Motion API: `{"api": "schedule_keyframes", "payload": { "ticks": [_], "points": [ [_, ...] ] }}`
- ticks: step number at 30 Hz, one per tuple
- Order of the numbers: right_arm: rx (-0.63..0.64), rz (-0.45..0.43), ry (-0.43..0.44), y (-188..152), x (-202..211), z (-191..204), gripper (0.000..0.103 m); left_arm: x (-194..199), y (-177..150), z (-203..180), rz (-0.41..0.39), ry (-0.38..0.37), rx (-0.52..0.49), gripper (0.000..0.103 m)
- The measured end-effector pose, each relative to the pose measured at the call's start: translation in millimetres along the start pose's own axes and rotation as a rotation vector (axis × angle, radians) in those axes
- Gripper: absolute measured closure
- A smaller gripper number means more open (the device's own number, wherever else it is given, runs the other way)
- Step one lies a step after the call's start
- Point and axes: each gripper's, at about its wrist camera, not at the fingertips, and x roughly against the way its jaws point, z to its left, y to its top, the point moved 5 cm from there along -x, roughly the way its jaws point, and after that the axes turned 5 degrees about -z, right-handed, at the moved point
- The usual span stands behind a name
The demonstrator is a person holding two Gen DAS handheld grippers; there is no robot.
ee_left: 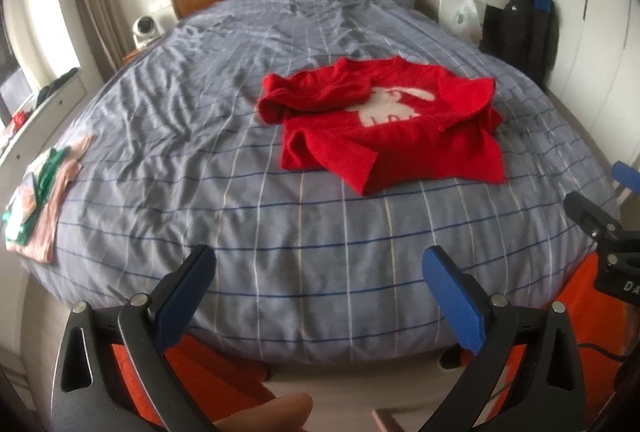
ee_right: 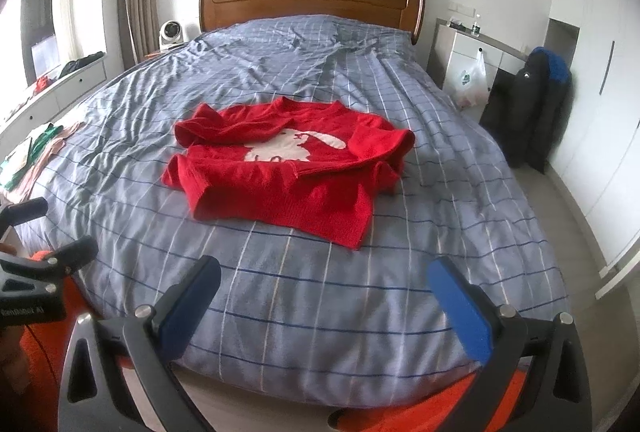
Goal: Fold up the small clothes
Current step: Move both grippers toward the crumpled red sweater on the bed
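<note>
Both grippers open, 1 red sweater on bed.

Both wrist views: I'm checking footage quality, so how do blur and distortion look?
Left wrist view: red sweater and bed soft, slightly smeared; strong fisheye bulge, dark corners. Right wrist view: sweater sharper, same bulge; daylight from the window side, no glare.

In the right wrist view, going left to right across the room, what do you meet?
Folded clothes at the bed's left edge → small white fan → red sweater on the bed → white plastic bag → dark jacket.
</note>
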Motion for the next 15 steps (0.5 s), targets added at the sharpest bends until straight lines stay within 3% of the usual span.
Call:
{"api": "schedule_keyframes", "payload": {
  "ticks": [15],
  "points": [
    [0.007, 0.040, -0.118, -8, -8, -17, 0.000, -6, -1, 1, 0.020, 0.024, 0.000, 0.000]
  ]
}}
